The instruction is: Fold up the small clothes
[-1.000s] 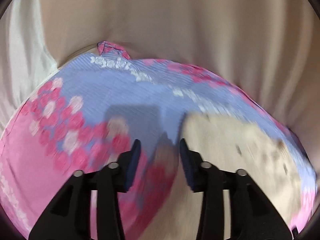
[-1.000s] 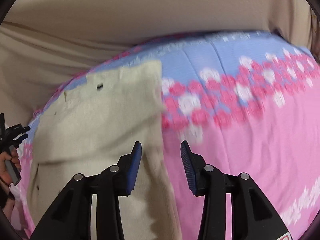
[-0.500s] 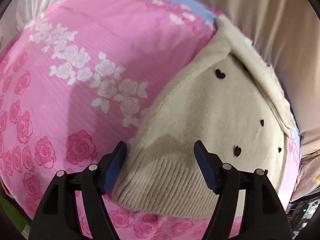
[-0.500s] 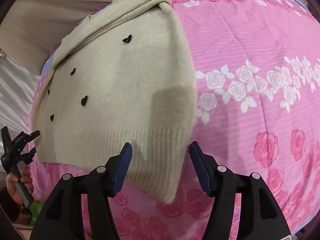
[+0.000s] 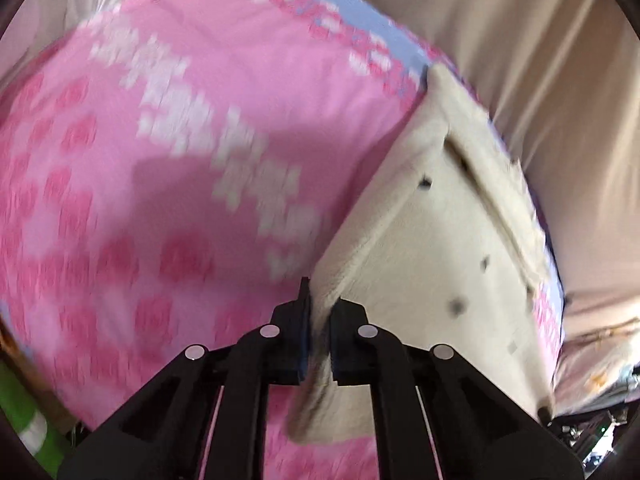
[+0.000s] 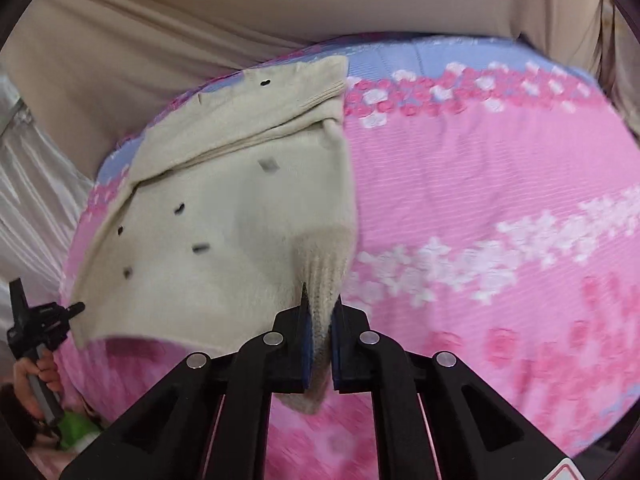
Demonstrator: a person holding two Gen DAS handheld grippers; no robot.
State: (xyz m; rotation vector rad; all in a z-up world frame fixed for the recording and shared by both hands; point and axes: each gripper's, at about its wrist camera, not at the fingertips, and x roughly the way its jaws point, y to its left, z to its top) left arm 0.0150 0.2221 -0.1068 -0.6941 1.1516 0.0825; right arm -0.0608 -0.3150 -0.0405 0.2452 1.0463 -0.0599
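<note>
Both my grippers clamped on the sweater hem

Pink floral bedsheet (image 6: 480,184) under it all; cream sweater (image 6: 224,208) w/ small dark hearts lies on it. My left gripper (image 5: 319,312) & right gripper (image 6: 320,312) – jaws just closed, each pinching a hem corner.

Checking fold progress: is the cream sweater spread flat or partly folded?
Partly folded: the sweater has one sleeve laid across its body.

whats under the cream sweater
The cream sweater lies on a pink floral sheet, which shows all around it. Whatever lies directly beneath the sweater is covered.
</note>
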